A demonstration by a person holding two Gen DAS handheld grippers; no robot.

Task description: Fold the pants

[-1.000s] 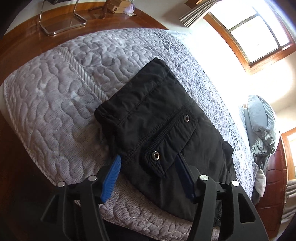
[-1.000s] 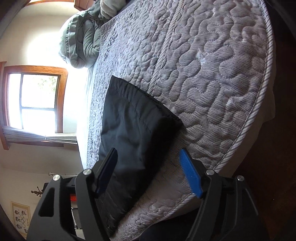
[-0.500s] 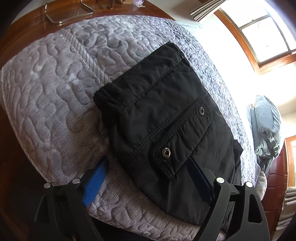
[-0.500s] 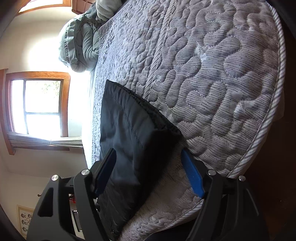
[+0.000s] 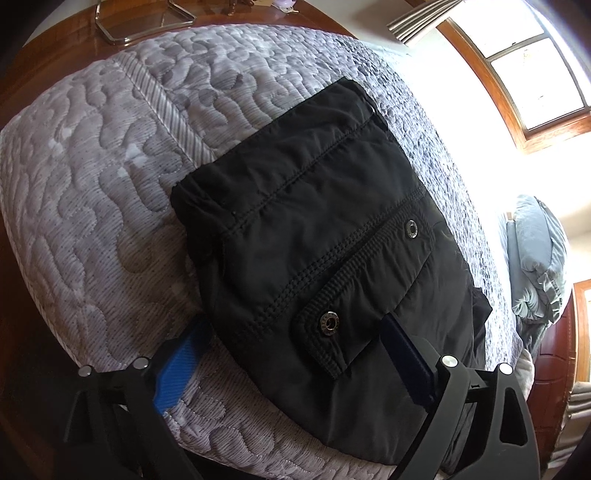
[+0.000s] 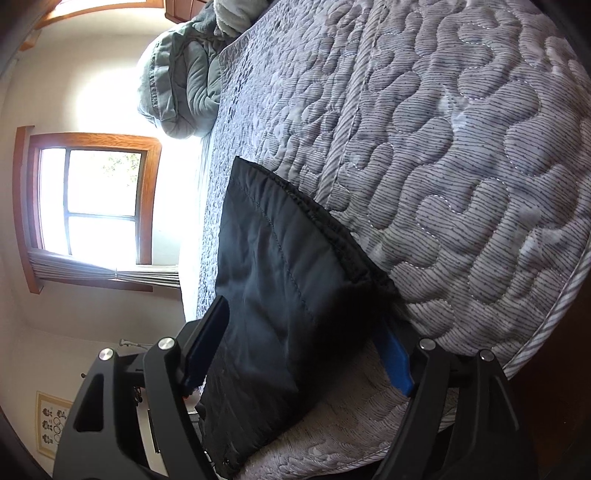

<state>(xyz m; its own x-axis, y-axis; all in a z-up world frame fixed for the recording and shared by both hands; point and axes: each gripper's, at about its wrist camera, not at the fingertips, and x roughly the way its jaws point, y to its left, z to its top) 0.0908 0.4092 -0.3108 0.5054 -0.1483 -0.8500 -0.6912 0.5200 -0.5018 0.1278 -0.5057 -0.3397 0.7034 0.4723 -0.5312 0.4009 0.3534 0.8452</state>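
Observation:
Folded black pants (image 5: 314,240) with a snap-button pocket flap lie on the grey quilted mattress (image 5: 92,184) near its front edge. My left gripper (image 5: 295,321) hovers over their near edge. Its jaws are opening, and the blue pads (image 5: 177,369) straddle the pocket flap without pressing on it. In the right wrist view the other end of the pants (image 6: 280,295) shows as smooth black cloth on the mattress (image 6: 461,166). My right gripper (image 6: 301,314) stands open around that near corner. The cloth hides the tip of its right finger.
A grey-green comforter (image 6: 181,74) is bunched at the far end of the bed (image 5: 535,258). A wood-framed window (image 6: 99,199) glares bright. A wooden floor with a metal frame (image 5: 144,18) lies beyond the mattress corner. The mattress edge (image 6: 554,314) drops away close by.
The left jaws have spread much wider, from around the pocket flap to well outside it. Both grippers have come lower and closer to the pants. The pants have not moved.

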